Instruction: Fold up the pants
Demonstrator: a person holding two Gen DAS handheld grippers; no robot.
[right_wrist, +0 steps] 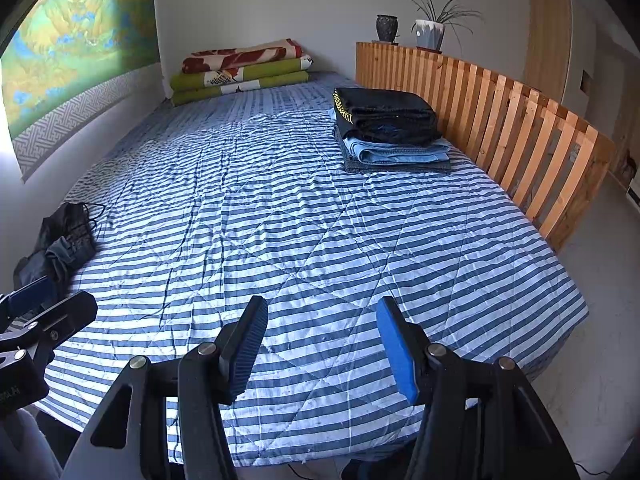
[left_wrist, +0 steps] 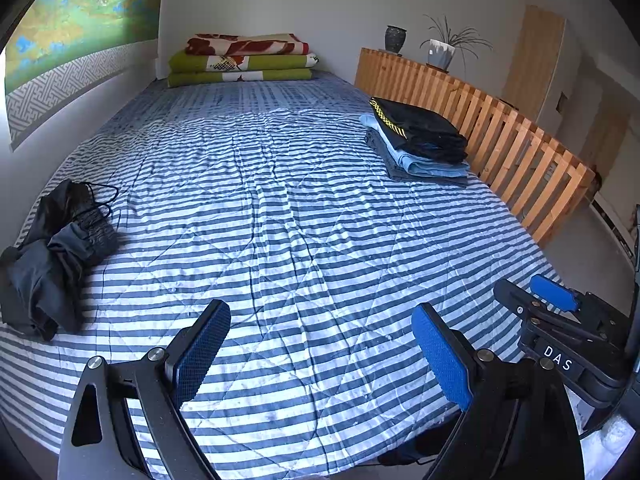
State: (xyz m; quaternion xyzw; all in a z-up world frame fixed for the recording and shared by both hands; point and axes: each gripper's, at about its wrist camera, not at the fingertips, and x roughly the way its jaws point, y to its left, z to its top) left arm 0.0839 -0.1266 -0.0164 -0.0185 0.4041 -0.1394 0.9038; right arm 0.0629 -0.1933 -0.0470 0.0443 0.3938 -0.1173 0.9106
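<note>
Over the near end of a bed covered by a blue-and-white striped quilt (left_wrist: 304, 208), both grippers hang with nothing between their pads. The left gripper (left_wrist: 320, 354) has its jaws spread wide, the blue ribbed pads well apart over bare quilt; the right gripper (right_wrist: 322, 344) also stands with its jaws apart and empty, somewhat narrower than the left. In the left wrist view the right gripper shows at the lower right edge, beside the left one. The unfolded pants (left_wrist: 52, 252), dark grey with a black drawstring trailing from the waistband, lie crumpled at the left edge of the bed close to the wall, well apart from both grippers. On the far right side, beside a wooden slatted rail (right_wrist: 500, 120), sits a stack of folded clothes (right_wrist: 394, 132): black on top, light blue denim under it, grey at the bottom. Folded blankets (left_wrist: 242, 60) lie against the far wall, and two plant pots (right_wrist: 408, 30) stand on the rail's top.
</note>
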